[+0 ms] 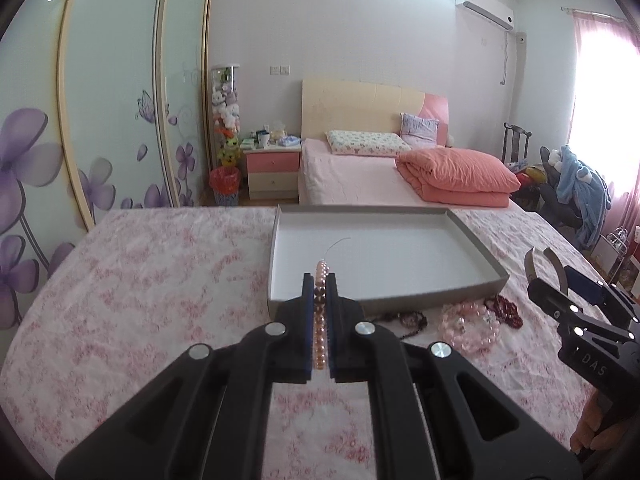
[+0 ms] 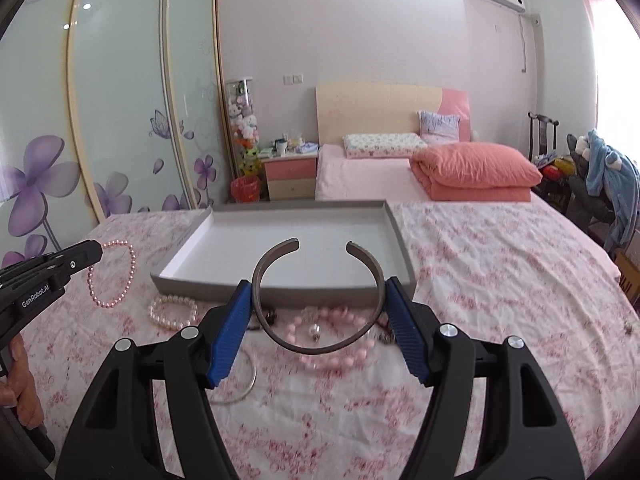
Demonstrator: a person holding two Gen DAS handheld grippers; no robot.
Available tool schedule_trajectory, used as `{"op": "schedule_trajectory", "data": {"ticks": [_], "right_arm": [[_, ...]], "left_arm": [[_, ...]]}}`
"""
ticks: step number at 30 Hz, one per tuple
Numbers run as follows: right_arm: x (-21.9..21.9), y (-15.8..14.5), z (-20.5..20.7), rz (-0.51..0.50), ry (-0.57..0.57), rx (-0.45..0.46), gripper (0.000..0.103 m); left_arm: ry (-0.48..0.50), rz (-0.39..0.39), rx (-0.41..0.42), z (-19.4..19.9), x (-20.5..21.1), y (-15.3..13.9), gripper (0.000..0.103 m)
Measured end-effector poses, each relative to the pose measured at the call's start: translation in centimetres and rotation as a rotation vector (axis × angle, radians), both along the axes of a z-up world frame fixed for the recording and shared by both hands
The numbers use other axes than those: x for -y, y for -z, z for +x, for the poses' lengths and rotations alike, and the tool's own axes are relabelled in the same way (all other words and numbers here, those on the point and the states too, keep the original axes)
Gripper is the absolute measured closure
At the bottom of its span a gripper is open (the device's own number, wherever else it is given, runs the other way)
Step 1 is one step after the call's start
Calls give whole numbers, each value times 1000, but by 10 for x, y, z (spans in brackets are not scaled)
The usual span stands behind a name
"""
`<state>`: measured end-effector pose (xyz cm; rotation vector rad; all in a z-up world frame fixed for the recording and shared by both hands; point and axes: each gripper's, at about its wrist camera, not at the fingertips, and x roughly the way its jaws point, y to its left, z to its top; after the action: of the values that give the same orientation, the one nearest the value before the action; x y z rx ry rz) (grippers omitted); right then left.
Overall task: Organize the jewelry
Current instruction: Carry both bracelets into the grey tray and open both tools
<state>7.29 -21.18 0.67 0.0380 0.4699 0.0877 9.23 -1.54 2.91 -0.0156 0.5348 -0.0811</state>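
The right tool holds a grey cuff bracelet — gap pointing away toward the tray. The left tool, marked "GenRobot.AI", pinches a pink pearl string lengthwise, perhaps a bracelet, before the tray.

bright daylight, window glare blown out right; fisheye bending edges, dark corners; mostly sharp.

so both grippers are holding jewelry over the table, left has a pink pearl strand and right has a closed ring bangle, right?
Not quite. The right gripper holds an open cuff bangle, not a closed ring: the right wrist view shows a gap between its two ends, facing the gray tray. The left gripper does hold a pink pearl strand.
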Motion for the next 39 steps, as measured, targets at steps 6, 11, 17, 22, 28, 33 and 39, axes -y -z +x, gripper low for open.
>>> {"op": "schedule_trajectory", "data": {"ticks": [6,11,17,22,28,33,39], "right_arm": [[6,-14,23,12,25,78,36],[9,-18,47,17,34,106,36],[7,-6,81,19,27,68,36],[3,13,116,14,10,-21,36],[-1,39,145,29,-2,-161,36],[-3,51,153,33,-6,-223,36],[-5,50,152,38,-16,-226,26]], "left_arm": [[-6,2,34,25,8,-11,97],[-4,9,47,52,16,-11,97],[-1,1,3,92,23,4,97],[9,1,-31,122,28,20,96],[17,8,-92,151,30,43,96],[30,3,-131,166,31,58,96],[47,-12,-159,176,32,63,82]]}}
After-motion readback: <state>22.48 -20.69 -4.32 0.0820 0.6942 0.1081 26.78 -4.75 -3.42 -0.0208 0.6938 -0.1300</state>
